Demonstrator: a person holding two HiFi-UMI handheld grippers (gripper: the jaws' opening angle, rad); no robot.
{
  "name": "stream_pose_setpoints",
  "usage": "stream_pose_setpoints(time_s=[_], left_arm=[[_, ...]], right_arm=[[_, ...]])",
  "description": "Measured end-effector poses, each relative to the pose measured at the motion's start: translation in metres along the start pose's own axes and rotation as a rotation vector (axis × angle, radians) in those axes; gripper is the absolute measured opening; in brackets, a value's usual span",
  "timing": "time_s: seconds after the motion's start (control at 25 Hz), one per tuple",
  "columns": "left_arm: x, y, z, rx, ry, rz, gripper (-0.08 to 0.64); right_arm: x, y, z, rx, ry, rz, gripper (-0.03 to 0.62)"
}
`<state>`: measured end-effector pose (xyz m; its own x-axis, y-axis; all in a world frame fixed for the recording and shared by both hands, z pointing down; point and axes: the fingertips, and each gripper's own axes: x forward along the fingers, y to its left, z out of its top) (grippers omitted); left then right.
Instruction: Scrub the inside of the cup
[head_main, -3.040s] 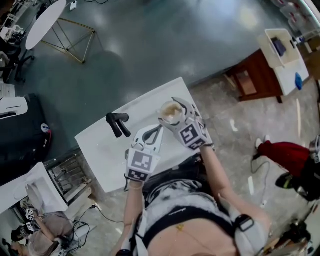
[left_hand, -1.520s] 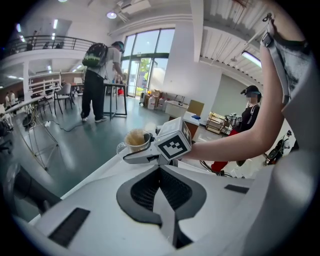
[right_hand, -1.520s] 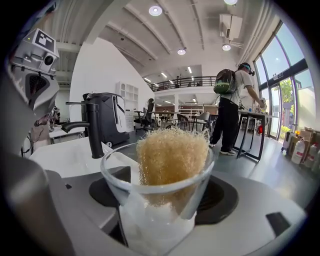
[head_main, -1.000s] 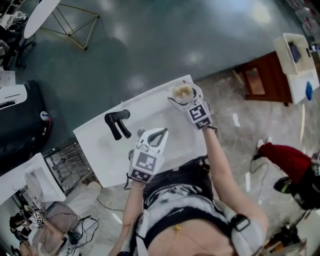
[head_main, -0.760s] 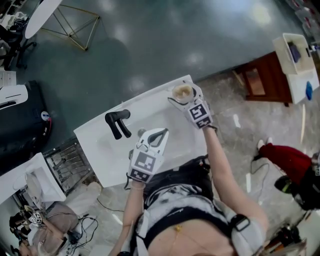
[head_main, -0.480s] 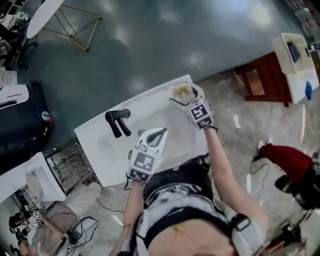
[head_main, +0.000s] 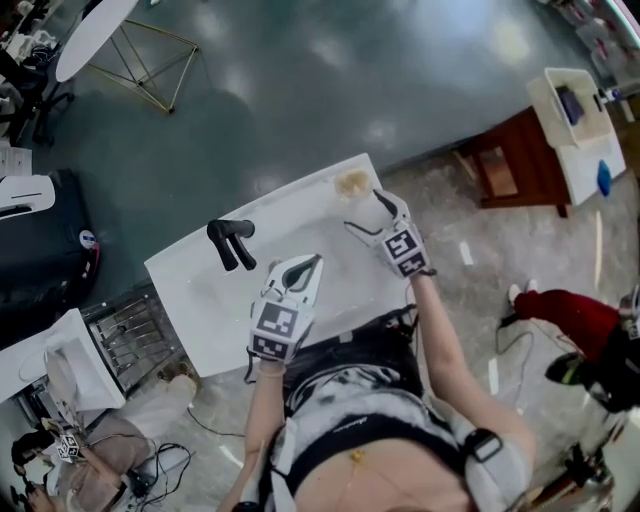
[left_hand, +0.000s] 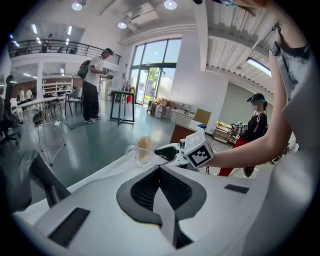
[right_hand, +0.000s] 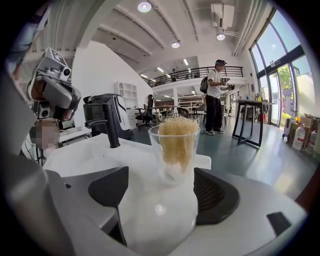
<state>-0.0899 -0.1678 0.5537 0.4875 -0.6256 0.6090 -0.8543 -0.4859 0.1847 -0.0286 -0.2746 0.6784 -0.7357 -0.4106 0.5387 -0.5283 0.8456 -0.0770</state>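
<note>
**Cup and grippers at the table.** The cup (right_hand: 174, 150) is clear glass and stands upright near the far right corner of the white table (head_main: 230, 300). A tan, fibrous scrubber (right_hand: 177, 137) stands in it and reaches just above the rim. A pale patch lies at the cup's bottom; what it is cannot be told. The handle shows only in the left gripper view. In the head view the cup is a small tan blur.

The right gripper (head_main: 365, 212) has its jaws wide apart. The cup stands just ahead of them, and neither pad touches it. The left gripper (left_hand: 160, 172) has its jaws closed together with nothing between them, and it hovers over the table's near edge. A black faucet (head_main: 232, 243) stands toward the table's left end.
</note>
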Motion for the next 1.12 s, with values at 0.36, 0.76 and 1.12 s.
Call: stream_pose_setpoints(time_s=[0.36, 0.76, 1.12], left_arm=[[-0.017, -0.006, -0.005, -0.056, -0.054, 0.045, 0.012], [-0.039, -0.018, -0.003, -0.189, -0.208, 0.094, 0.012], [-0.052, -0.044, 0.007, -0.227, -0.312, 0.118, 0.012]], right_arm=[[-0.049, 0.036, 0.014, 0.022, -0.052, 0.07, 0.209], [-0.094, 0.1, 0.075, -0.083, -0.121, 0.096, 0.003], [-0.132, 0.119, 0.109, -0.106, -0.19, 0.139, 0.003]])
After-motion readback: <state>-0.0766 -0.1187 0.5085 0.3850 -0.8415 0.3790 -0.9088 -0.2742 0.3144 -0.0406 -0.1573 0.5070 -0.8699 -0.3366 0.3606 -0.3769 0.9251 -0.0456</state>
